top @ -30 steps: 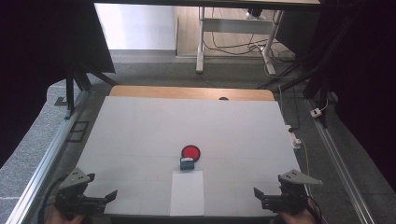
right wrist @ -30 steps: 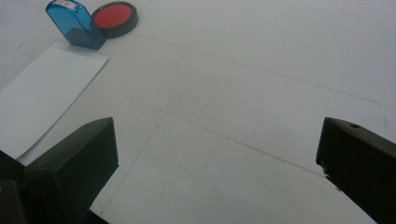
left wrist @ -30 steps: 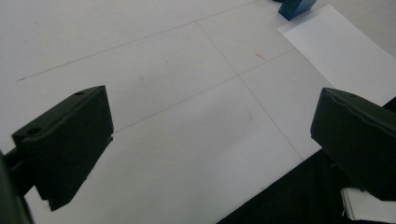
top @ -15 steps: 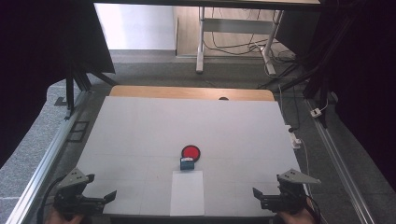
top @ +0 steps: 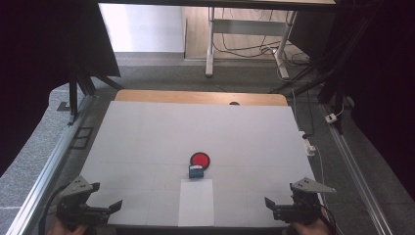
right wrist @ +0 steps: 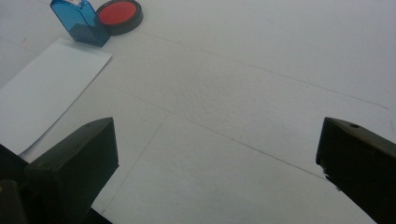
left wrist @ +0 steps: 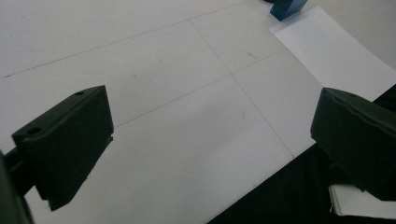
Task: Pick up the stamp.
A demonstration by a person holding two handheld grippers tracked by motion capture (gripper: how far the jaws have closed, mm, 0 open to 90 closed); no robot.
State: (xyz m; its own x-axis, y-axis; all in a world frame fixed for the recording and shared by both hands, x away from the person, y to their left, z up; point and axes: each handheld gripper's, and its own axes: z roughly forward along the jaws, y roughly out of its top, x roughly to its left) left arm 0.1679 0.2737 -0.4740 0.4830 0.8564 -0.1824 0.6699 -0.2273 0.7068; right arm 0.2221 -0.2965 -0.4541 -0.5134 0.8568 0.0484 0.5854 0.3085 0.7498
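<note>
Meanwhile the blue stamp (top: 196, 171) lies well apart from both gaping tools, left tool (top: 115, 207) and right tool (top: 270, 207).

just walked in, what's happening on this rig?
Nothing is being handled yet. A person holds the left gripper and right gripper at the table's near corners, both open and empty. Mid-table sit a blue stamp, a red ink pad just behind it, and a sheet of paper in front.
</note>
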